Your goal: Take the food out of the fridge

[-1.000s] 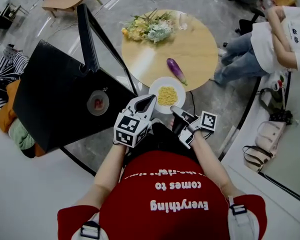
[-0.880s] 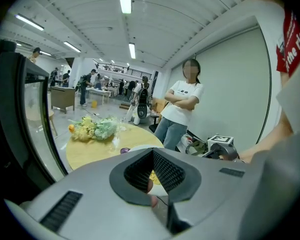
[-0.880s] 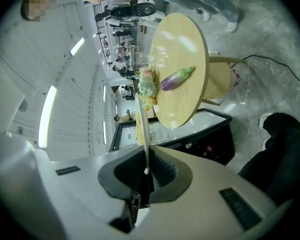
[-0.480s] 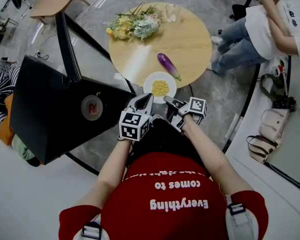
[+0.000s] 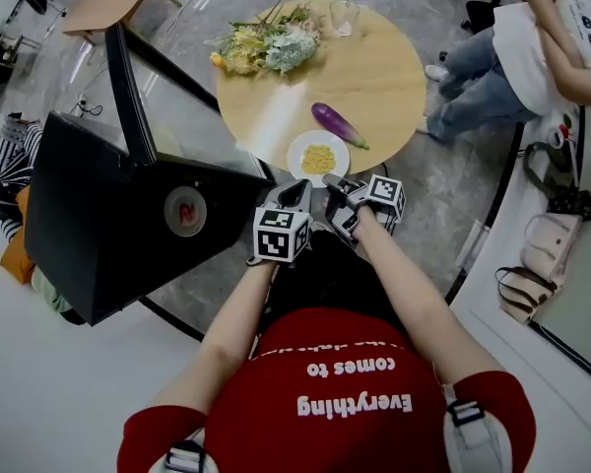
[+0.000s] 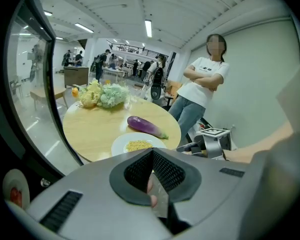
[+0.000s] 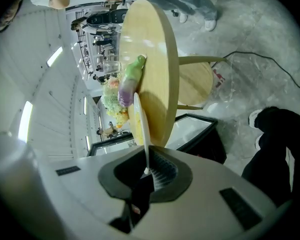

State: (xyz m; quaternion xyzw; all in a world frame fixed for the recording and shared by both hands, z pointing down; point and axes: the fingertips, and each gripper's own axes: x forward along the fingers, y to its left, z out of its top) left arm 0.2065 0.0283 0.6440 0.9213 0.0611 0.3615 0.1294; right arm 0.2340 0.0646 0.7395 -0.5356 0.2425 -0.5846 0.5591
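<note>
A white plate [image 5: 298,155] of yellow corn kernels [image 5: 318,159] is at the near edge of the round wooden table [image 5: 379,77], beside a purple eggplant [image 5: 338,124]. My right gripper [image 5: 330,183] is shut on the plate's near rim. In the right gripper view the rim [image 7: 141,129] runs edge-on into the closed jaws [image 7: 147,169], with the eggplant [image 7: 127,84] beyond. My left gripper [image 5: 297,187] is just left of it, shut, holding nothing. The left gripper view shows its pads together [image 6: 151,154], with the plate [image 6: 121,145] and eggplant [image 6: 145,126] ahead.
A black fridge [image 5: 89,215] stands at the left with its glass door [image 5: 128,77] swung open towards the table. Flowers [image 5: 266,47] and a glass [image 5: 343,16] are on the table's far side. A person [image 5: 517,57] stands at the right, near bags [image 5: 532,284].
Both grippers have come down and forward to the table's near edge. The plate has gone with the right gripper and now lies closer to the eggplant.
</note>
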